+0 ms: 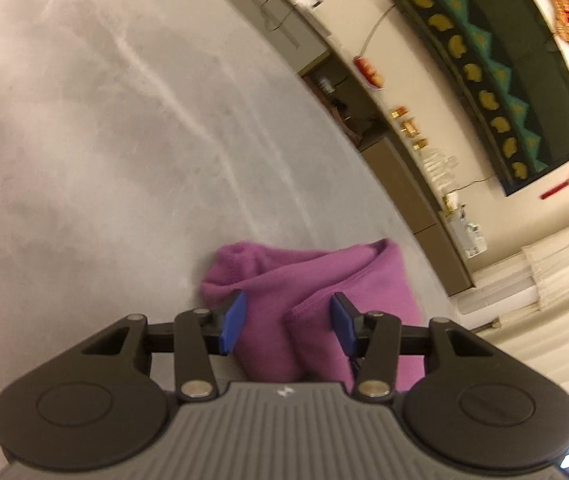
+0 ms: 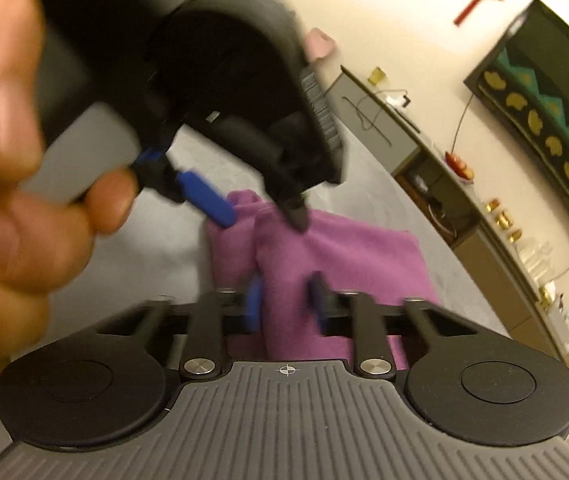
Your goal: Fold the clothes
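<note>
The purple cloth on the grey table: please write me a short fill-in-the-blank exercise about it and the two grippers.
1. The cloth lying on the table has the colour ____.
2. The right gripper pinches a raised ____ of the cloth between its blue pads.
3. The left gripper hangs over the cloth with its jaws ____.
4. The hand holds the ____ gripper.

Missing words: purple; fold; open; left
</note>
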The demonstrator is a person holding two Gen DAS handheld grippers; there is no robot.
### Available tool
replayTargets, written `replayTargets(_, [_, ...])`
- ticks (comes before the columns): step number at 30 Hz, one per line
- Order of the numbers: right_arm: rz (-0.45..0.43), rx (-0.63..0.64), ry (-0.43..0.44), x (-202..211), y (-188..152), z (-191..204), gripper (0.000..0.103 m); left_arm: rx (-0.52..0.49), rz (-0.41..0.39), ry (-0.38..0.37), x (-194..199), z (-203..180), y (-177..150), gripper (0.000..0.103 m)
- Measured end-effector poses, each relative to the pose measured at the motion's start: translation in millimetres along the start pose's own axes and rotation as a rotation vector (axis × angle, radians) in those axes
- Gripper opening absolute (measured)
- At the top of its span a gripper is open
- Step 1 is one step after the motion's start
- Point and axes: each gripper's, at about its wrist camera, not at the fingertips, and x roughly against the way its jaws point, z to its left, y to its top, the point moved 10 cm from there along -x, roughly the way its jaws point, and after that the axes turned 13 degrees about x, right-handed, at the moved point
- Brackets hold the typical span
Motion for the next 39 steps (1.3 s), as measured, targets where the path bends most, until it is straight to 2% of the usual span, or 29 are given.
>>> replayTargets(3, [-0.036, -0.006, 0.024, 12.1, 2.3, 4.2, 0.002, -0.019, 0.001, 0.006, -2.6, -0.5, -1.3, 0.048])
replayTargets(10, [-0.070, 0.073, 0.087, 11.0, -9.6, 22.6, 0.001, -0.065, 0.014, 0.005, -3.3, -4.3, -5.2, 0.048])
replayTargets(16, [-0.119, 0.096, 0.112, 18.8, -17.3, 27.2, 0.001, -0.334, -0.022, 0.112, -7.9, -16.1, -21.7, 0.048])
replayTargets(17, [-0.131, 0.088, 0.117, 21.5, -18.9, 25.4, 0.007, -0.344, -0.025, 0.119, -8.0, -16.2, -22.5, 0.048])
replayTargets(19, [-0.152, 0.013, 0.168, 33.4, -23.2, 14.8, 0.017, -0.355, -0.030, 0.126, -7.7, -15.9, -23.7, 0.047])
replayTargets(22, [-0.212, -0.325, 0.200, 65.2, -37.1, -42.4, 0.024, -0.360, -0.030, 0.130, -7.8, -15.9, -24.6, 0.048])
replayTargets(23, [-0.205, -0.458, 0.175, 67.8, -51.0, -70.0, 0.025, -0.360, -0.031, 0.131, -8.4, -15.9, -24.5, 0.048])
replayTargets(25, [-0.118, -0.630, 0.126, 48.9, -87.2, -109.2, 0.025, -0.367, -0.035, 0.139, -9.6, -16.7, -24.6, 0.048])
replayTargets(27, [0.048, -0.716, 0.141, 11.6, -136.3, -117.3, 0.029, -0.378, -0.040, 0.146, -10.1, -17.9, -26.0, 0.048])
replayTargets(28, [0.102, -0.748, 0.165, -3.6, -156.4, -117.4, 0.039, -0.383, -0.042, 0.147, -9.8, -18.2, -27.0, 0.048])
replayTargets(29, [0.064, -0.793, 0.188, -5.4, -164.2, -121.5, 0.040, -0.387, -0.042, 0.146, -8.8, -18.0, -28.1, 0.048])
replayTargets(31, [0.063, -0.813, 0.162, 7.4, -163.0, -129.3, 0.039, -0.386, -0.044, 0.142, -5.8, -16.6, -30.1, 0.048])
replayTargets(33, [0.007, -0.754, 0.066, 39.0, -135.4, -130.5, 0.033, -0.388, -0.053, 0.148, -3.8, -17.4, -33.7, 0.048])
replayTargets(34, [-0.054, -0.711, 0.084, 53.9, -116.3, -123.5, 0.033, -0.398, -0.057, 0.152, -3.9, -19.5, -36.8, 0.048])
replayTargets(36, [-0.137, -0.569, 0.197, 75.1, -81.5, -81.6, 0.034, -0.424, -0.067, 0.160, -4.7, -24.6, -43.7, 0.048])
replayTargets(37, [-0.137, -0.460, 0.233, 75.5, -72.3, -57.0, 0.034, -0.431, -0.059, 0.150, -6.2, -27.2, -47.7, 0.048])
replayTargets(39, [-0.056, -0.239, 0.214, 57.7, -79.8, -19.4, 0.025, -0.452, -0.009, 0.099, -9.9, -32.8, -58.6, 0.048])
